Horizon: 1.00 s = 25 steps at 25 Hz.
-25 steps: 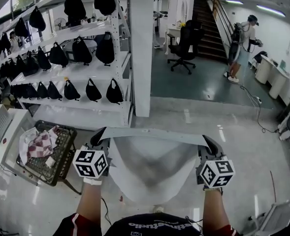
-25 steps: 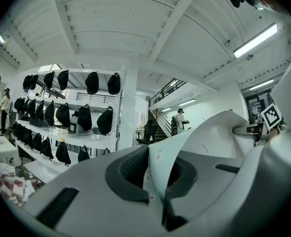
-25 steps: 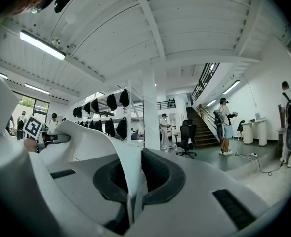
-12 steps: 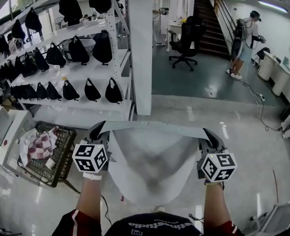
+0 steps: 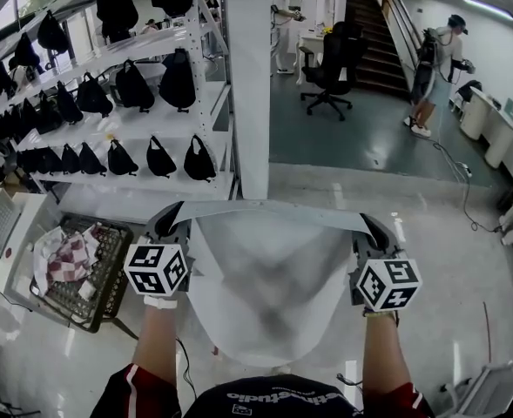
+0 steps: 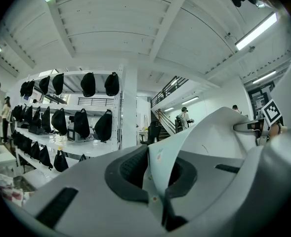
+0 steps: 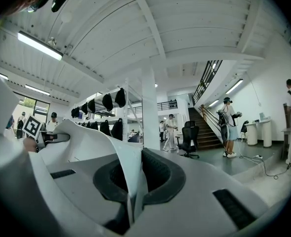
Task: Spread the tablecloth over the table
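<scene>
A white tablecloth (image 5: 269,277) hangs in the air above the floor, its top edge stretched level between my two grippers and its lower part sagging toward the person's body. My left gripper (image 5: 165,225) is shut on the cloth's left corner. The left gripper view shows the cloth (image 6: 204,132) pinched between the dark pads of that gripper (image 6: 157,181). My right gripper (image 5: 374,232) is shut on the right corner, and in the right gripper view a fold of the cloth (image 7: 86,137) runs down into the closed jaws of that gripper (image 7: 132,191). Both grippers point level.
White shelving (image 5: 134,124) with several black bags stands ahead on the left, beside a white pillar (image 5: 249,85). A black basket (image 5: 108,277) holding a checked cloth sits on the floor at the left. Farther off are an office chair (image 5: 330,68), stairs and people (image 5: 435,59).
Both grippers have carried the stretched cloth a little forward toward the pillar and shelving. The grip on both corners is unchanged.
</scene>
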Each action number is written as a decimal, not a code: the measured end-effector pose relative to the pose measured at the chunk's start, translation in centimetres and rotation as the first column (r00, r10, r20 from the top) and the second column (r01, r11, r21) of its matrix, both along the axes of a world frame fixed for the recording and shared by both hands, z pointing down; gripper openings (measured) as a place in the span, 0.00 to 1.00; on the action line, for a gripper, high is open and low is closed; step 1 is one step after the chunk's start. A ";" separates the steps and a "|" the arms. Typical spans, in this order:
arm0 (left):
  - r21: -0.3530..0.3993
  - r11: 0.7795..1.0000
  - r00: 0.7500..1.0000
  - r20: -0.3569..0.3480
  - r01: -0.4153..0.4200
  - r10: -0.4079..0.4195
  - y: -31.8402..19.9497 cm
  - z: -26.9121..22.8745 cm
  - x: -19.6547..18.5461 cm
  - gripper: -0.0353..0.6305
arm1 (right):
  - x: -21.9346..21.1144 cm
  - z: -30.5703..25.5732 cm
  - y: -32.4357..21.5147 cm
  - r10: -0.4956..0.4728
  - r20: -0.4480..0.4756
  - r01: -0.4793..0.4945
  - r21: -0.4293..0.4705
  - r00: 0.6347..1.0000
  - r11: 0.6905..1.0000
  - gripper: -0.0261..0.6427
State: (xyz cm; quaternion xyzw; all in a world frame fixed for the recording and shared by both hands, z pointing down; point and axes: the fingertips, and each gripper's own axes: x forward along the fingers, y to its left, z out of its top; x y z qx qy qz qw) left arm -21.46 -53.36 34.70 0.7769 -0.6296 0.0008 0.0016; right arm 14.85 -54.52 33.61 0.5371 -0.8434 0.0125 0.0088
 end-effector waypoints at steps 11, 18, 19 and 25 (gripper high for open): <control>0.075 0.996 0.999 0.028 0.040 -0.043 -5.5 -3.7 -0.6 0.09 | -0.4 -3.6 -5.7 -0.012 -0.014 0.013 0.077 1.000 0.997 0.08; 0.164 0.986 0.998 0.034 0.038 -0.044 -8.3 -6.3 0.1 0.09 | 0.5 -6.5 -8.3 0.010 -0.013 -0.008 0.157 1.000 0.988 0.08; 0.178 0.983 0.998 0.039 0.037 -0.044 -8.4 -6.5 0.1 0.09 | 0.6 -6.7 -8.5 0.013 -0.011 -0.011 0.166 1.000 0.986 0.08; 0.178 0.984 0.997 0.069 0.019 -0.031 -9.4 -5.1 0.6 0.09 | 1.1 -6.4 -9.8 0.038 -0.023 -0.033 0.176 0.999 0.984 0.08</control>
